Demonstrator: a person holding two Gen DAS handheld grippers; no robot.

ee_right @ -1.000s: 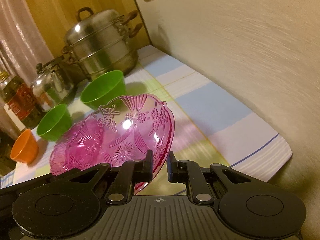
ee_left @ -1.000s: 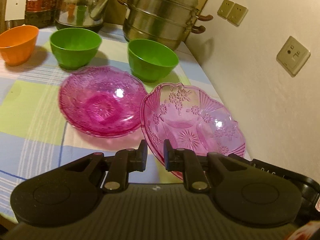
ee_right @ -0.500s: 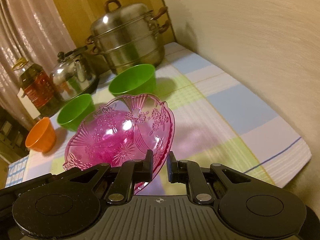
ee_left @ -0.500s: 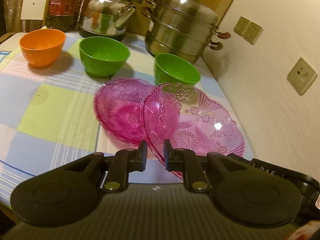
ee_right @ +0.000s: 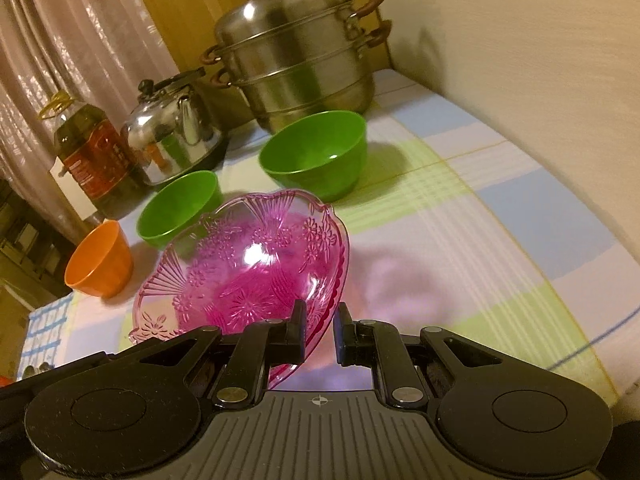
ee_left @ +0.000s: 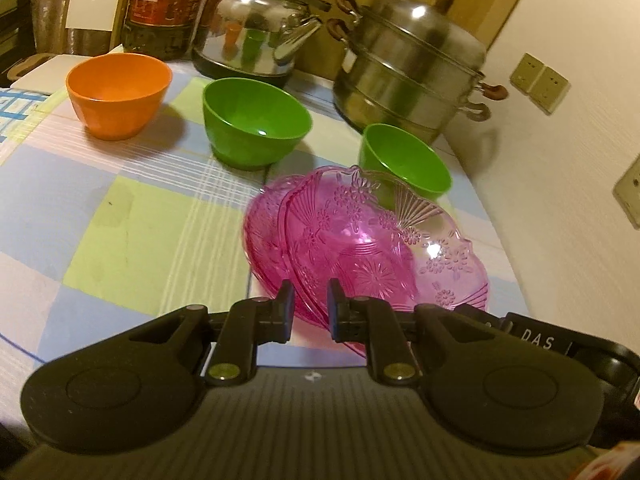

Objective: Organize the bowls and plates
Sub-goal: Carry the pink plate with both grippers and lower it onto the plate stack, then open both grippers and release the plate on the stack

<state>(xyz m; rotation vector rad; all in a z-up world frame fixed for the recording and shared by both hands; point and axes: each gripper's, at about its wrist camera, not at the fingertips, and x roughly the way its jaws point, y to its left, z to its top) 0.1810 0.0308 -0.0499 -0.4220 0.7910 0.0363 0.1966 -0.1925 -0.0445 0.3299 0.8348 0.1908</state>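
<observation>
A pink glass plate with flower patterns [ee_left: 384, 248] hangs tilted above the table, held by its near rim from two sides. My left gripper [ee_left: 310, 306] is shut on that rim, and my right gripper [ee_right: 320, 332] is shut on it too. The same flowered plate [ee_right: 248, 264] fills the middle of the right wrist view. Under it a second pink plate [ee_left: 260, 236] lies on the cloth, only its left edge showing. Behind stand two green bowls [ee_left: 256, 128] [ee_left: 404, 160] and an orange bowl [ee_left: 116, 92].
A steel steamer pot [ee_left: 408, 68], a kettle [ee_left: 256, 36] and an oil bottle [ee_left: 168, 4] line the back of the checked tablecloth [ee_left: 120, 220]. A wall with sockets [ee_left: 560, 184] runs close along the right side. The table's near edge lies just below the grippers.
Both grippers have carried the flowered plate leftward. It was beside the second pink plate and now hangs over it, covering most of it.
</observation>
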